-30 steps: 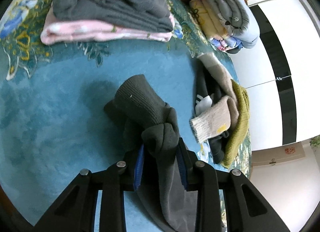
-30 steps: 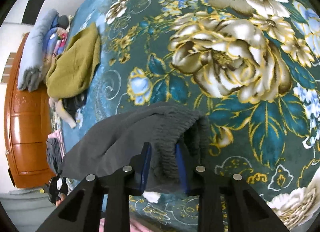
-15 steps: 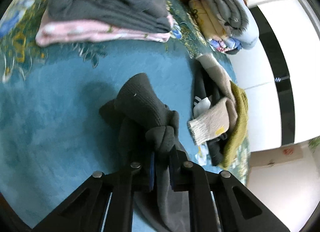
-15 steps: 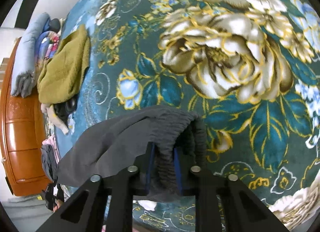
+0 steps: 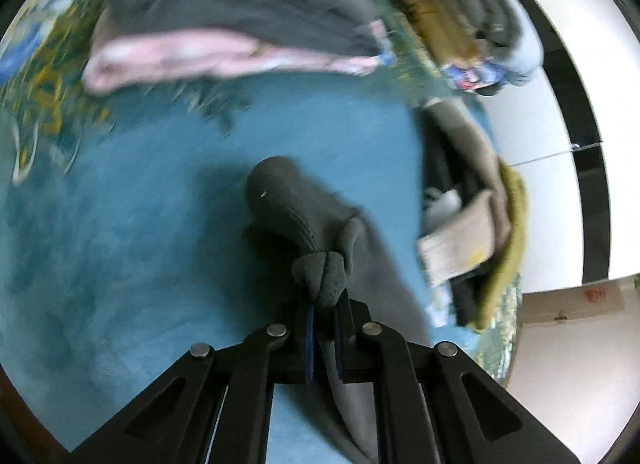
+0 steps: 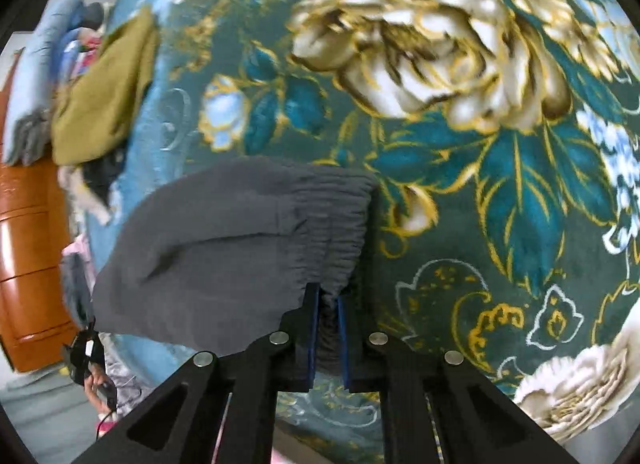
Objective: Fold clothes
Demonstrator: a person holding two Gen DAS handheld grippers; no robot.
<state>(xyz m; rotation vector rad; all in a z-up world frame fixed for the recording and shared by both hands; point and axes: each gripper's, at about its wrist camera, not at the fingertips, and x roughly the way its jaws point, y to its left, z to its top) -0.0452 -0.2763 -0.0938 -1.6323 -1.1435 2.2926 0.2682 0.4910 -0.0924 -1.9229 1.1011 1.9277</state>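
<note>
A dark grey pair of trousers lies on the teal floral blanket. In the left wrist view its ribbed cuff bunches just ahead of my left gripper, whose blue pads are shut on a fold of the leg. In the right wrist view the gathered elastic waistband runs down into my right gripper. Its jaws are closing, and the pads pinch the waistband between them. The rest of the grey cloth spreads away to the left.
A folded dark grey garment on a pink one lies at the far side of the blanket. A loose pile of olive and beige clothes sits to the right, with rolled quilts beyond. An orange wooden cabinet stands at the left edge.
Both grippers' jaws have come together on the grey trousers, the left on the leg fold, the right on the waistband. Both have sunk slightly toward the blanket.
</note>
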